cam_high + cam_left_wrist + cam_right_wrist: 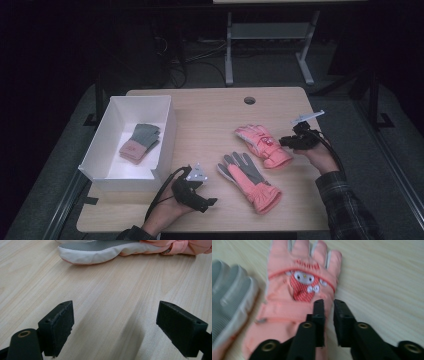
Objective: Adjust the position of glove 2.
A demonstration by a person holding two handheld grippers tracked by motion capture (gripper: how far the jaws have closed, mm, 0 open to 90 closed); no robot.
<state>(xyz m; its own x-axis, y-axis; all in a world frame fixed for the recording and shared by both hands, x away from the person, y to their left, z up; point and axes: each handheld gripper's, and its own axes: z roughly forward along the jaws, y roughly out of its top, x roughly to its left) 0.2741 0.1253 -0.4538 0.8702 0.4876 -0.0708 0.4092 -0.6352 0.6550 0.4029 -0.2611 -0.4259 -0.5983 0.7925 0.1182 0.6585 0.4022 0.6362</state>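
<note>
Two pink ski gloves lie on the wooden table (210, 115). One lies back up and shows a cartoon patch (263, 145) (299, 290). The other lies palm up, its palm grey (248, 180) (229, 297) (100, 250). My right gripper (283, 141) (329, 302) hovers at the cuff edge of the cartoon glove. Its jaws are shut to a thin slit and I see nothing gripped between them. My left gripper (211, 202) (116, 315) is open wide over bare wood, a short way left of the palm-up glove.
A white box (100, 150) stands at the left of the table with a grey and pink glove (140, 142) lying inside. A round cable hole (249, 100) sits near the table's far edge. A metal stand (270, 35) is on the floor beyond.
</note>
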